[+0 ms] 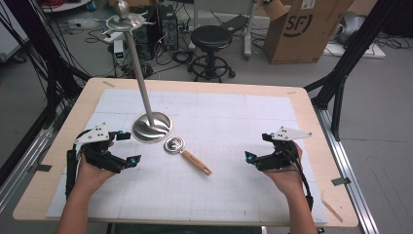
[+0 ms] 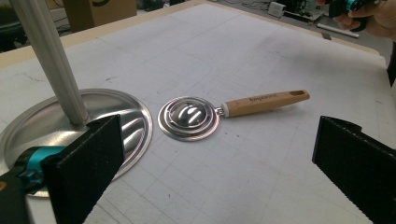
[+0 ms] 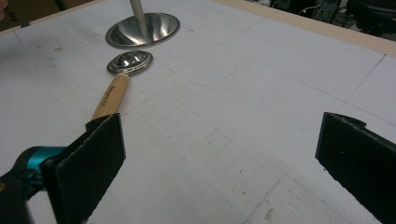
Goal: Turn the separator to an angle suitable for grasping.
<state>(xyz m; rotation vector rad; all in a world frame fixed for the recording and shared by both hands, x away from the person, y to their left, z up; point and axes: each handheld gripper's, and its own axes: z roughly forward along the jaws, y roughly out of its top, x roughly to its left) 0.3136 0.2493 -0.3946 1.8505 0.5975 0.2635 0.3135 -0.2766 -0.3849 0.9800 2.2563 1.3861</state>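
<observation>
The wooden-handled strainer (image 1: 185,153) lies flat just right of the stand base (image 1: 152,127) — untouched. Left gripper (image 1: 125,147) and right gripper (image 1: 257,147) flank it, well apart — both released, jaws wide and empty.

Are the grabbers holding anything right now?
No, nothing is held. The left gripper and the right gripper both stand open and empty. The wooden-handled spoon lies on the mat between them, beside the metal stand.
</observation>
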